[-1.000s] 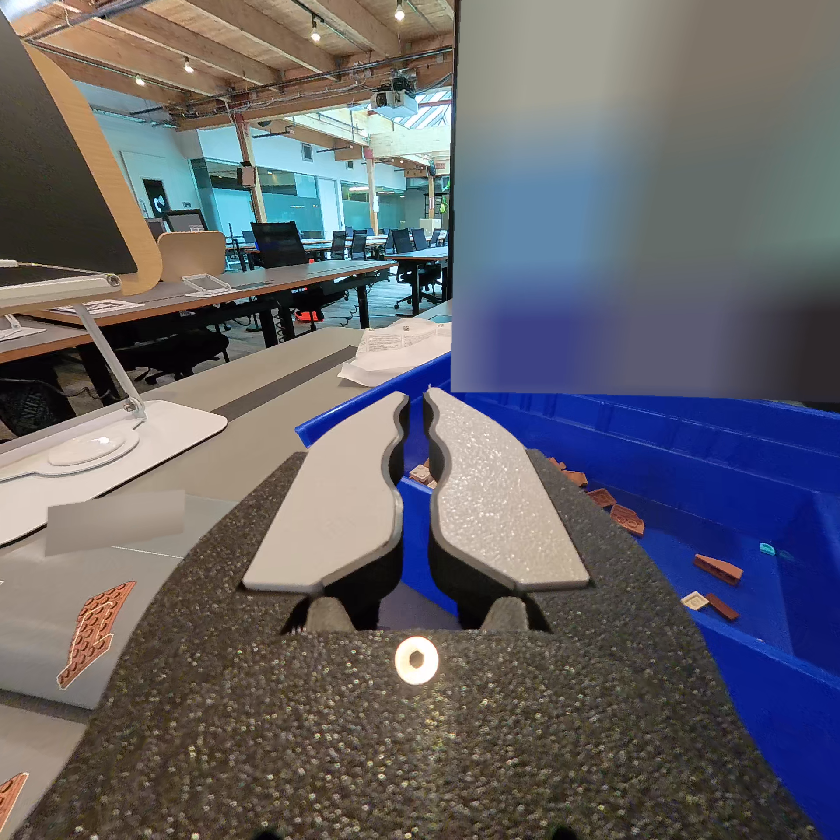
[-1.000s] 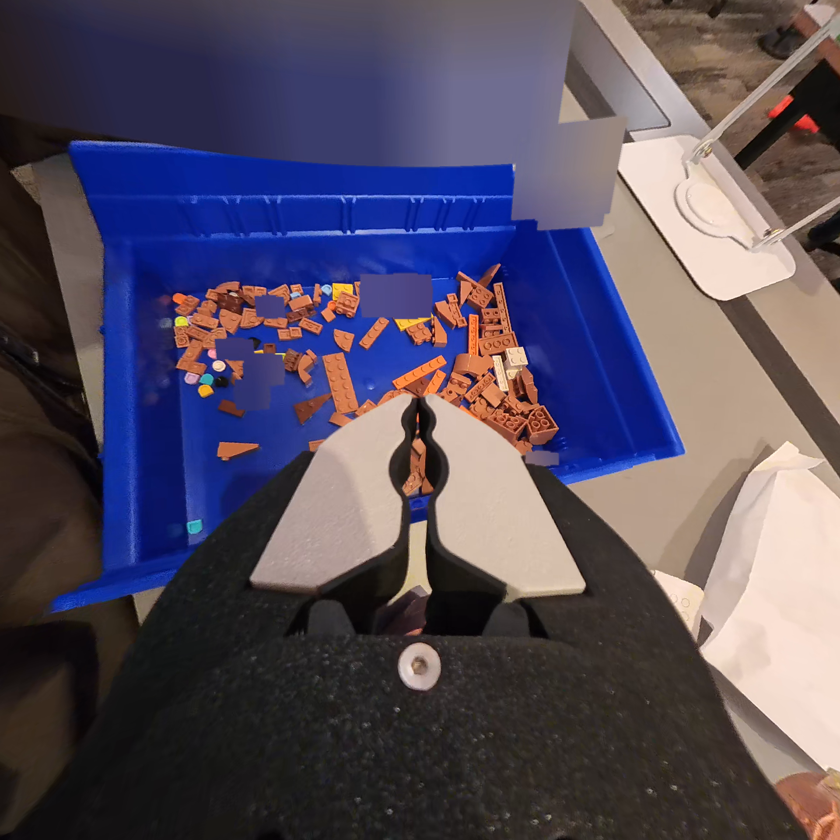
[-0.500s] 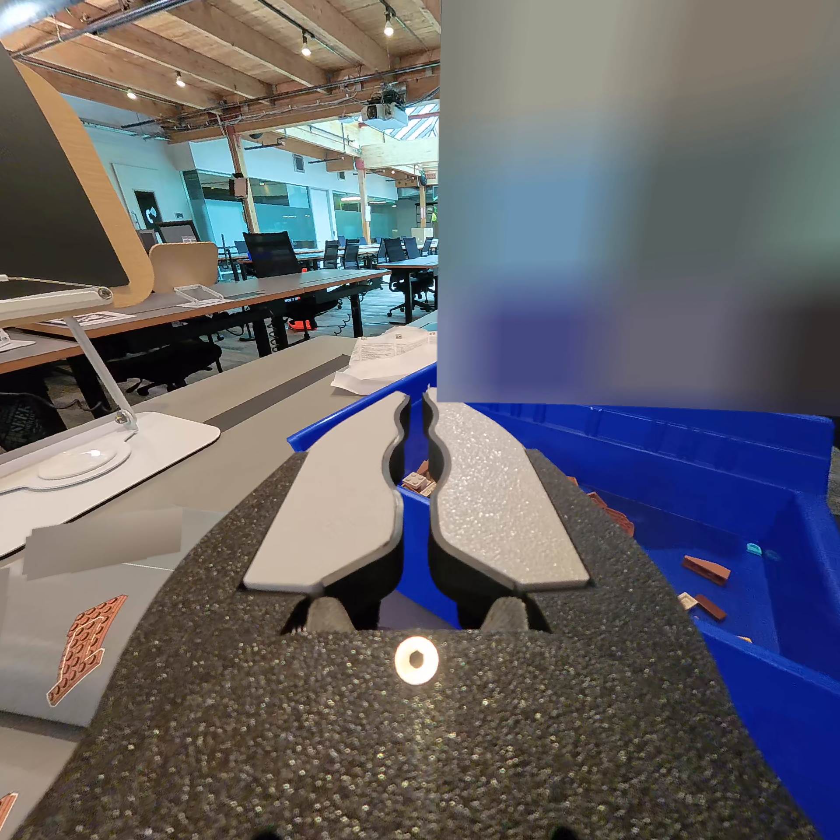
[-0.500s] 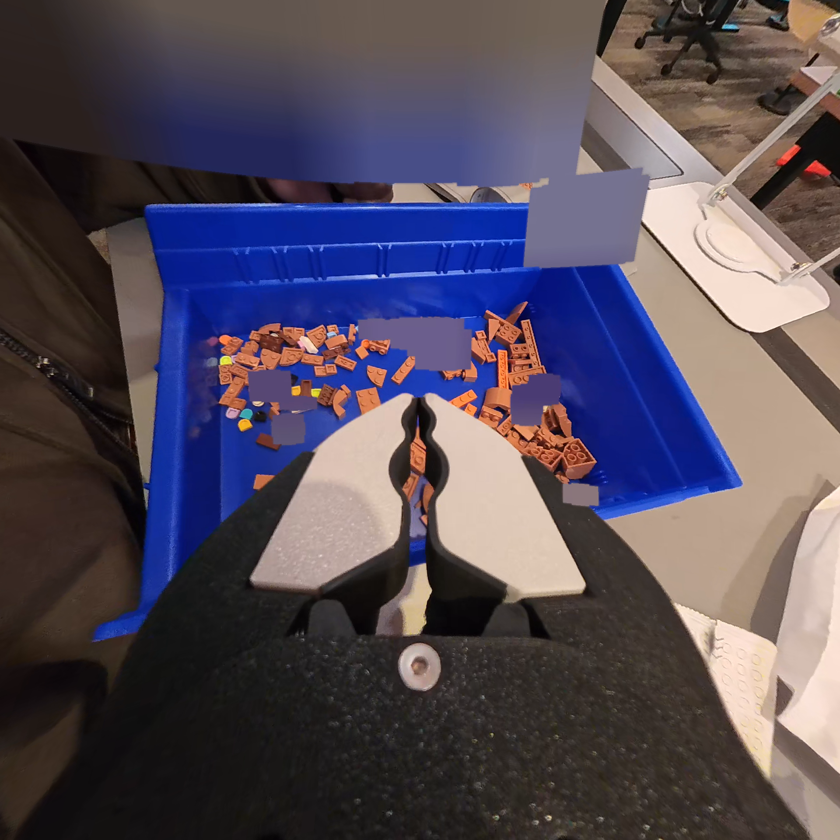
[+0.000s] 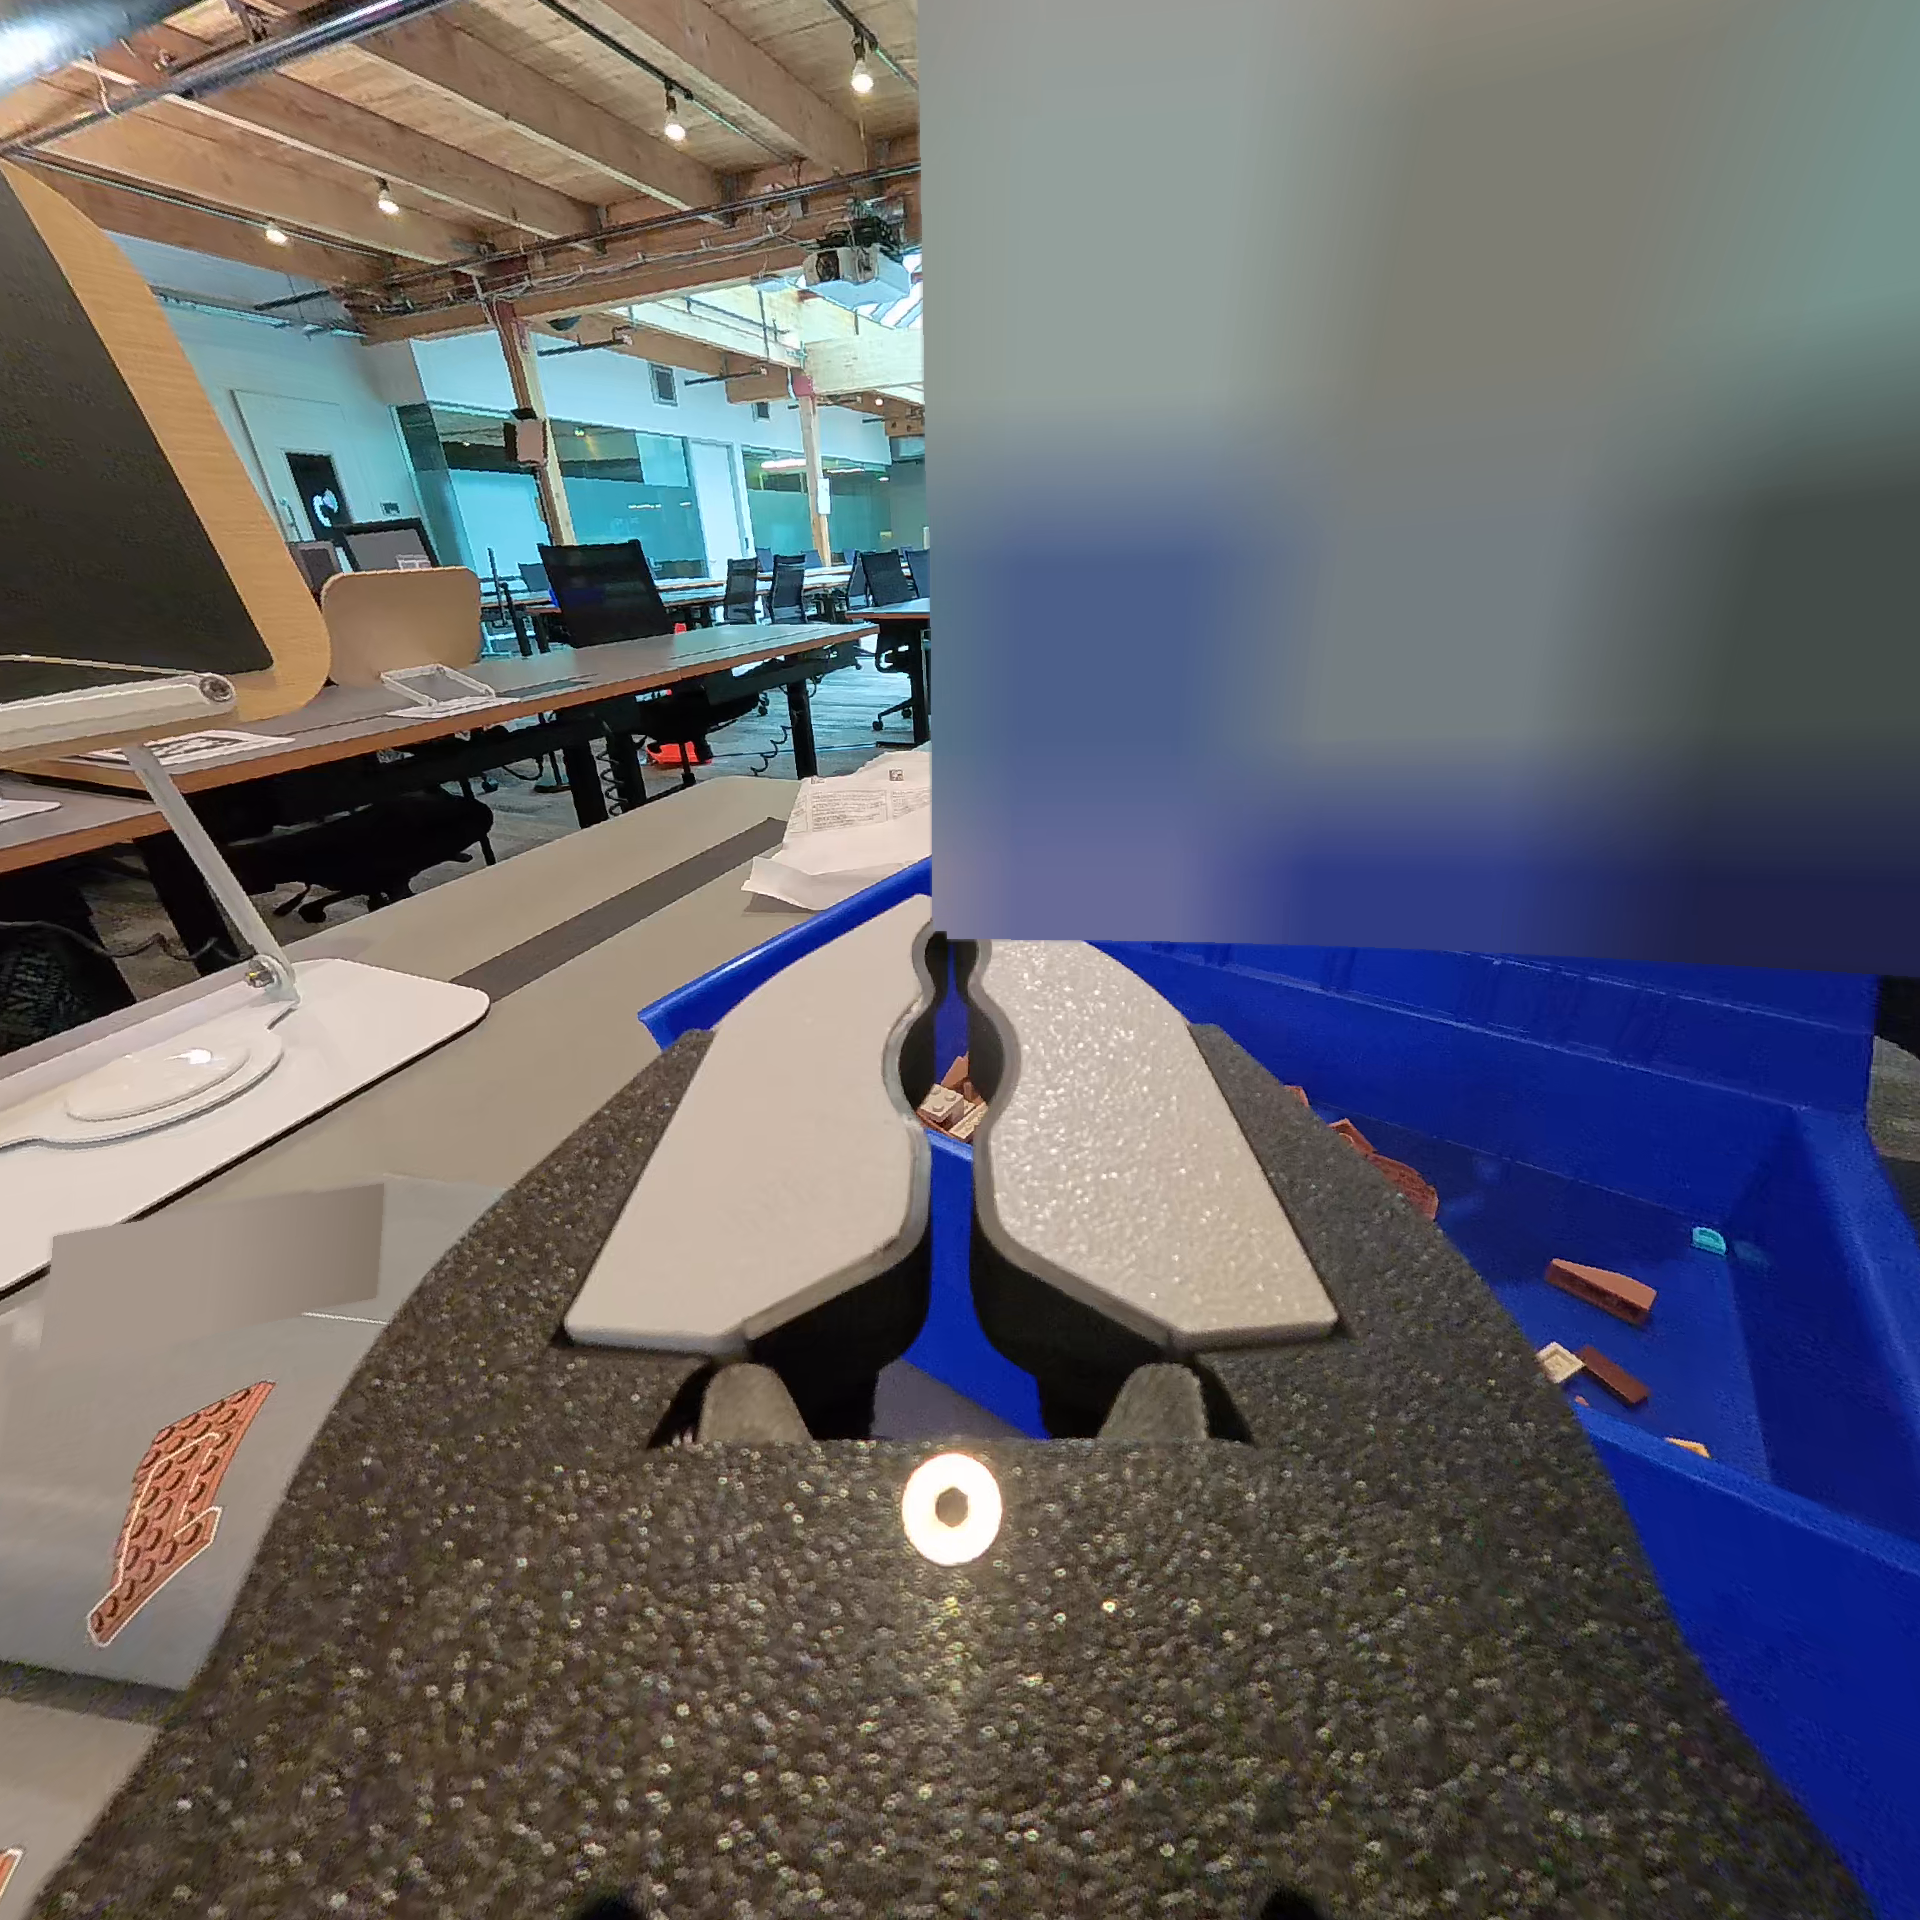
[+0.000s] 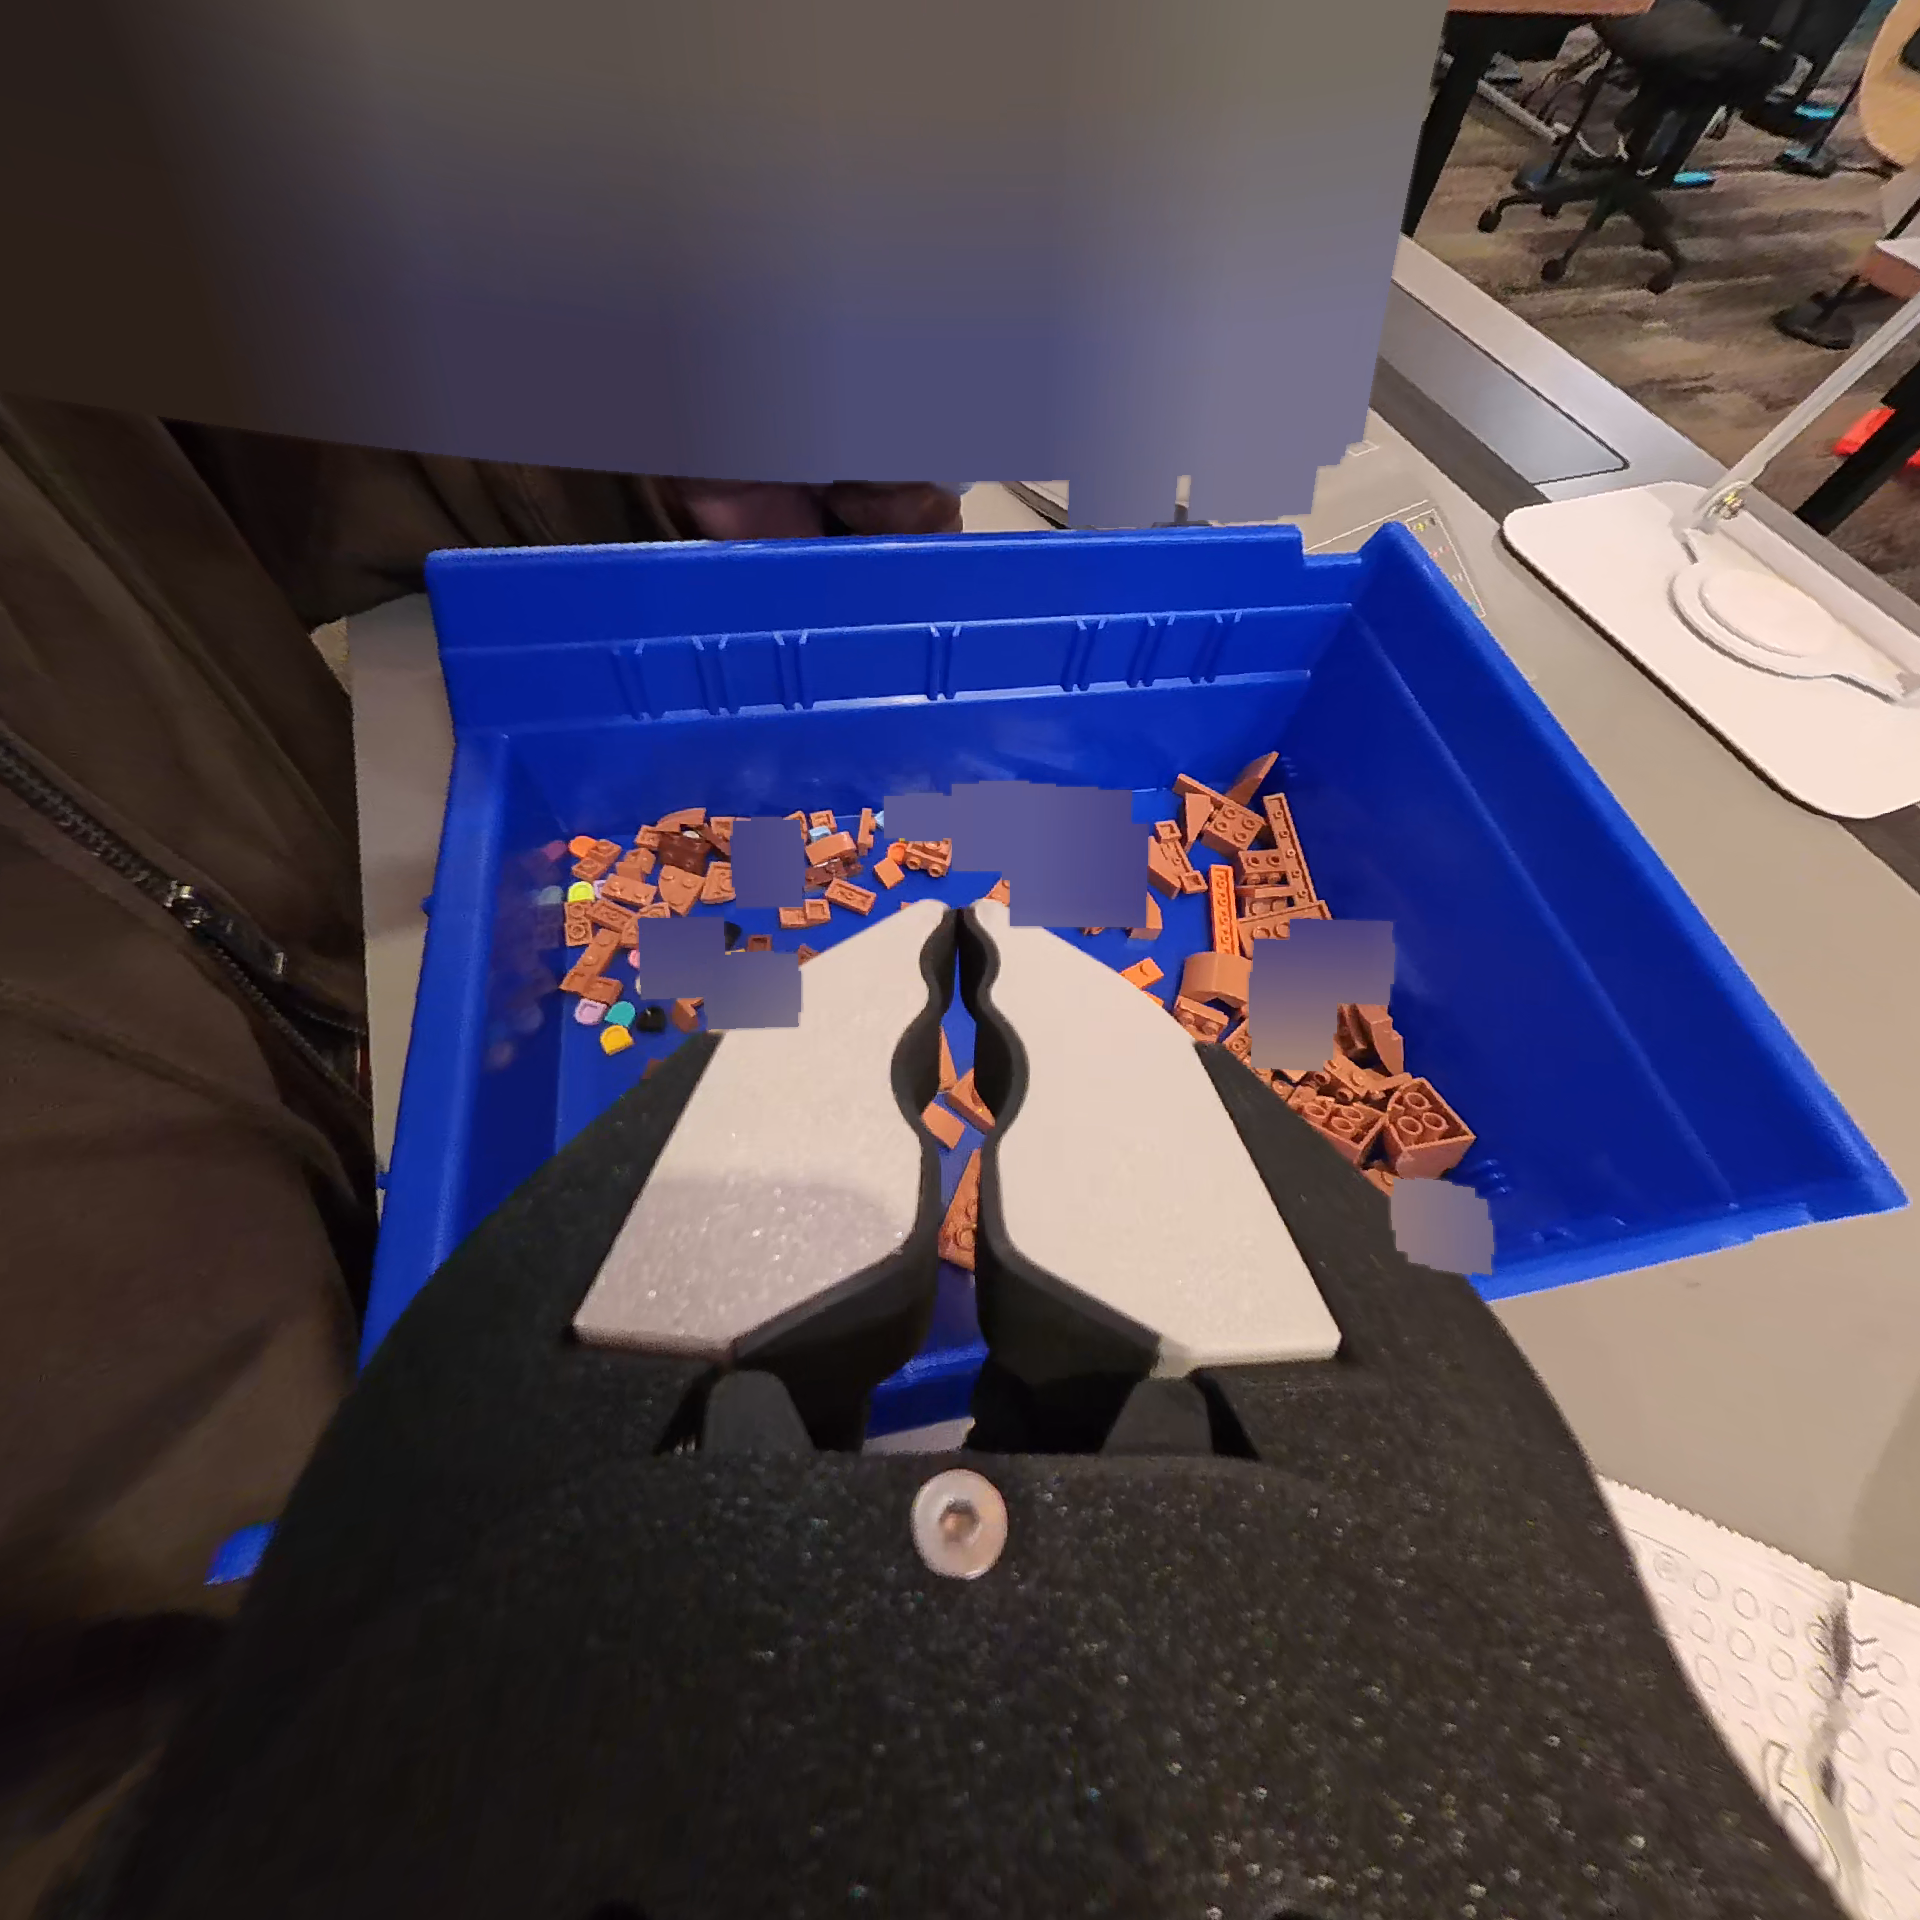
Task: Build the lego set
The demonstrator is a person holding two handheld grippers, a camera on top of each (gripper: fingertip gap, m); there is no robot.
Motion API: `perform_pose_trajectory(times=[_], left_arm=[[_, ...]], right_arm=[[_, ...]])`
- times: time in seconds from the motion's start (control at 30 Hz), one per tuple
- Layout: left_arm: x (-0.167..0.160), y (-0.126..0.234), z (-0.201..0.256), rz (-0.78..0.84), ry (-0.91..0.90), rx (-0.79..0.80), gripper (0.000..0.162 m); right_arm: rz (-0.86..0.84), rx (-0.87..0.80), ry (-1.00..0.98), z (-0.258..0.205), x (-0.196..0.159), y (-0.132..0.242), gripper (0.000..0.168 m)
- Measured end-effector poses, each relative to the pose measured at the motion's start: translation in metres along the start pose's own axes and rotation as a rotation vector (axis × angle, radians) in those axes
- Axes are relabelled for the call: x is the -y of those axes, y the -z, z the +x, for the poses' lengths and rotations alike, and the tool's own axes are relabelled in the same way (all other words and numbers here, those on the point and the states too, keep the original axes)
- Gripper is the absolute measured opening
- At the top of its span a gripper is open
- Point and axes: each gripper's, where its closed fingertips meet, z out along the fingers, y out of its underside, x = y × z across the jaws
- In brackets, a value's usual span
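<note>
A blue plastic bin (image 6: 1621, 935) holds several loose reddish-brown lego pieces (image 6: 1278, 894) and a few small coloured ones (image 6: 618, 1023). My right gripper (image 6: 958, 914) is shut and empty, held above the bin's near side. In the left wrist view the same bin (image 5: 1558, 1049) lies to the right. My left gripper (image 5: 951, 961) is shut and empty, with its tips over the bin's near corner. A few brown pieces (image 5: 1600, 1288) lie on the bin floor there.
An instruction sheet with a printed brown plate (image 5: 177, 1496) lies on the grey table at left. A white stand base (image 5: 312, 1039) (image 6: 1714, 644) sits beyond the bin. White paper bags (image 5: 852, 831) lie on the table. A person in a dark jacket (image 6: 156, 987) is beside the bin. The grippers' ends are close to 15 centimetres from one another.
The right gripper has pulled back and tilted up, so the bin sits lower and farther in its view. The left gripper has shifted slightly left. Both stay shut.
</note>
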Motion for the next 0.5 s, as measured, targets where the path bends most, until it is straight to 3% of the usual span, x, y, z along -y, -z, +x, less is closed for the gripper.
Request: perform_pose_trajectory(times=[0.5], left_arm=[[-0.0018,-0.0001,-0.001,-0.007,0.003,0.003,0.0]], right_arm=[[0.006,0.038,-0.049,-0.0025,-0.0083,-0.0056,0.0]])
